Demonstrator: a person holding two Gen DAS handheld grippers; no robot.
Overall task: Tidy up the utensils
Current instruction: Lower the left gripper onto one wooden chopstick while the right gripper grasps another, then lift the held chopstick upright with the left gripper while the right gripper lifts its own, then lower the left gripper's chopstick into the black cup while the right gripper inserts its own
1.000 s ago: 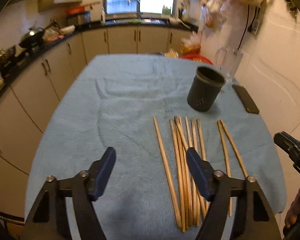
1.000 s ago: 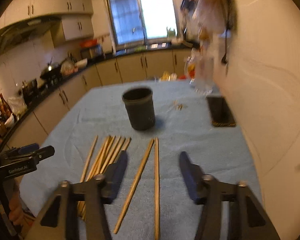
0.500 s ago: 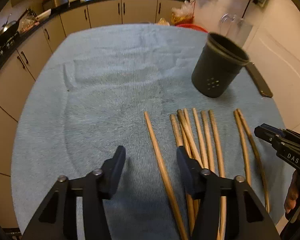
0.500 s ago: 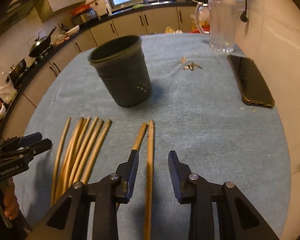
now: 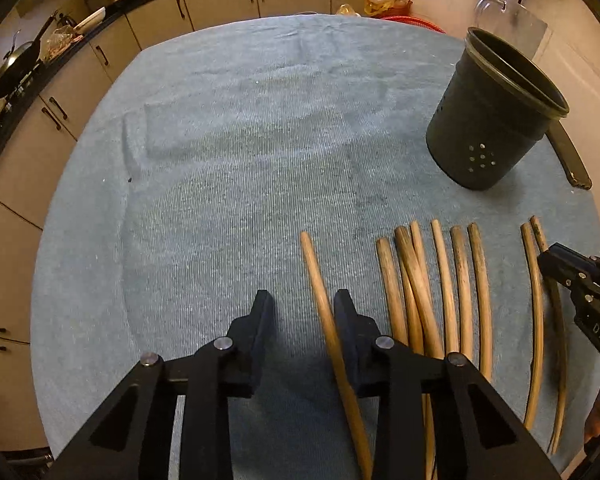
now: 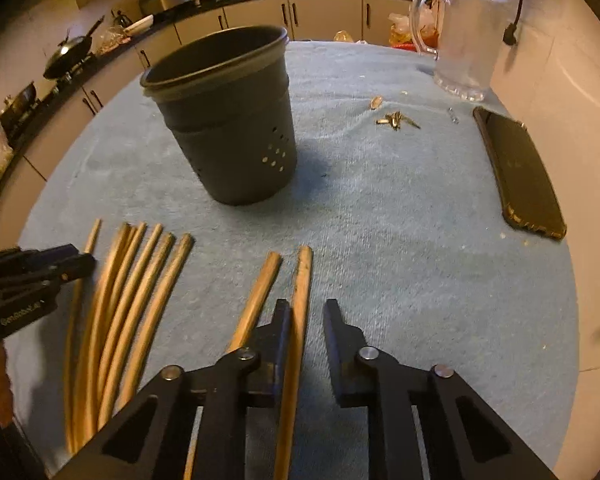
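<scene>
The left tongs (image 5: 303, 304) are being closed around the leftmost chopstick (image 5: 320, 296), which is lying between the jaws, touching the right one; a gap is being left at the other jaw, so it is not yet clamped. The right tongs (image 6: 307, 312) are also being closed, and the rightmost chopstick (image 6: 300, 300) is lying between them against the left jaw, with free space on its other side. The other chopsticks (image 5: 432, 288) are lying in a loose row on the blue cloth of the surface (image 5: 228, 152), between the two tongs. The dark holder (image 6: 228, 120) is standing upright beyond the chopstick tips, well apart from them. Much open cloth is being left to the left of the row. On the right side, a phone (image 6: 520, 176) is lying near the surface edge, and a glass jug (image 6: 460, 40) is standing at the far corner.
</scene>
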